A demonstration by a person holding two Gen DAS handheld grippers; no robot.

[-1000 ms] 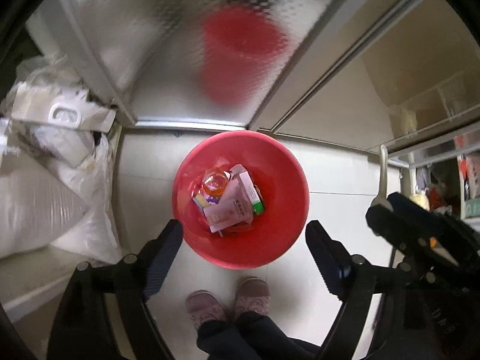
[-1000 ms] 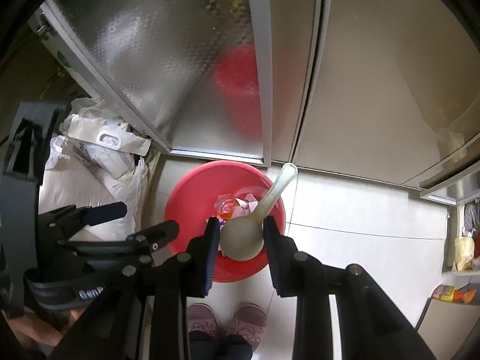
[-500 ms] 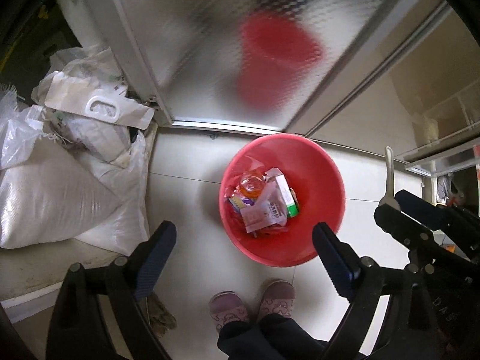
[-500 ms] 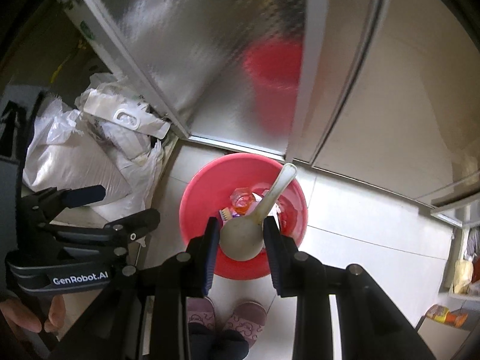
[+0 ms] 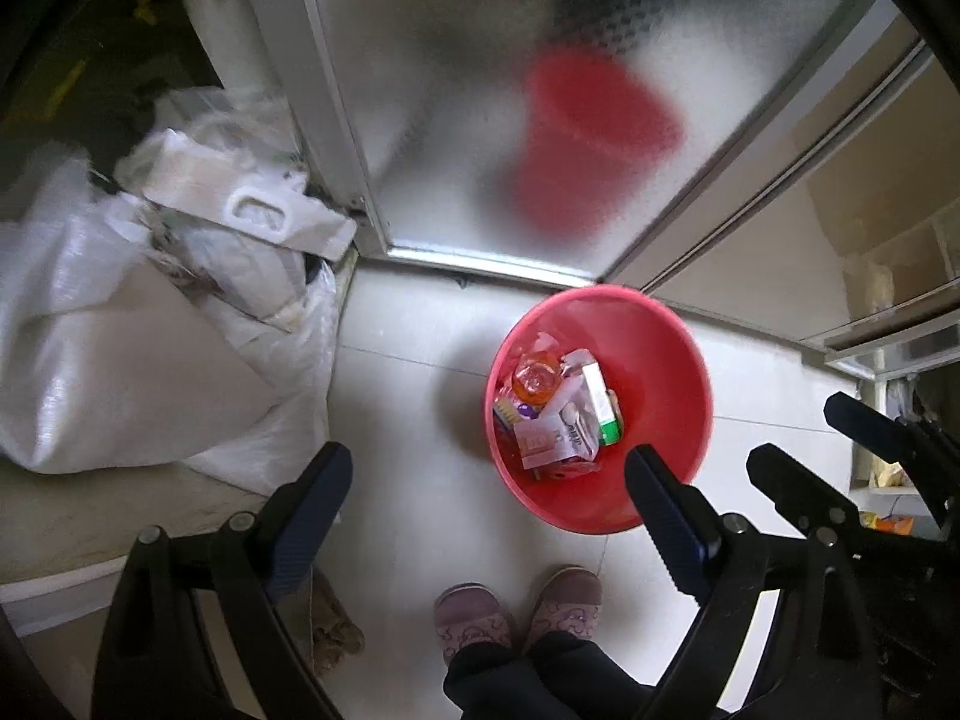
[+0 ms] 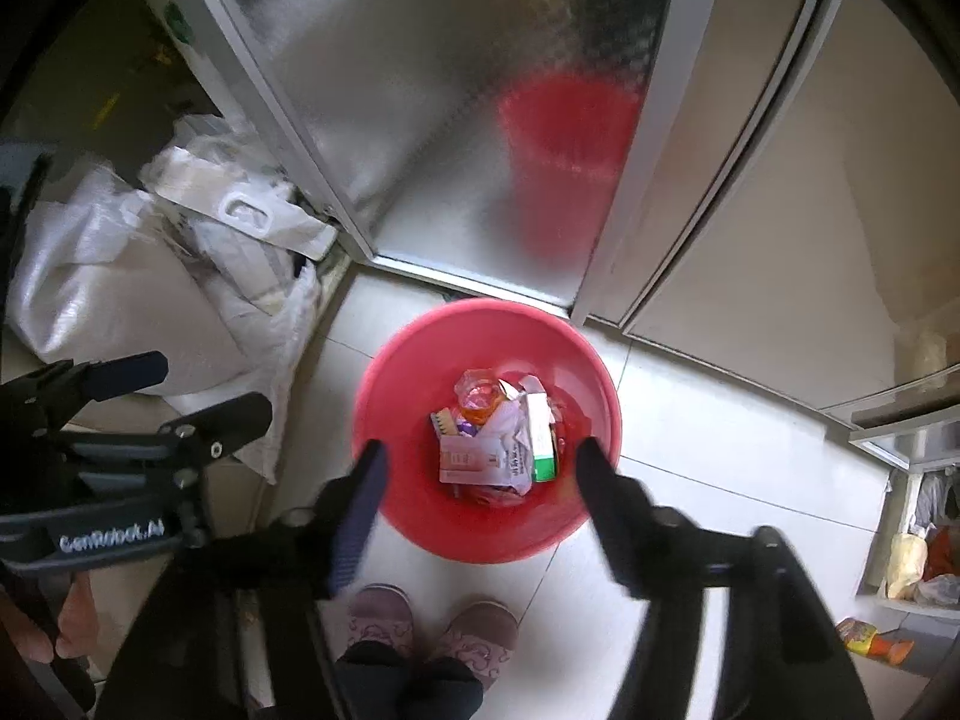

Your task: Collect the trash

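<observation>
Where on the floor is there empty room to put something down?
Bare tiles lie between the white sacks and the red bin, in front of the frosted door. More bare floor lies right of the bin, toward the shelf. The bin's bottom is crowded with wrappers; slippers take the near floor.

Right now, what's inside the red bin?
The red bin holds an orange plastic cup, a green-ended carton and crumpled wrappers. Whatever lies under that pile is covered.

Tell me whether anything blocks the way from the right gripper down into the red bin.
Nothing visible does. The right gripper hangs directly above the red bin, its jaws opening with nothing between them. Below lies only open air and the trash already in the bin.
</observation>
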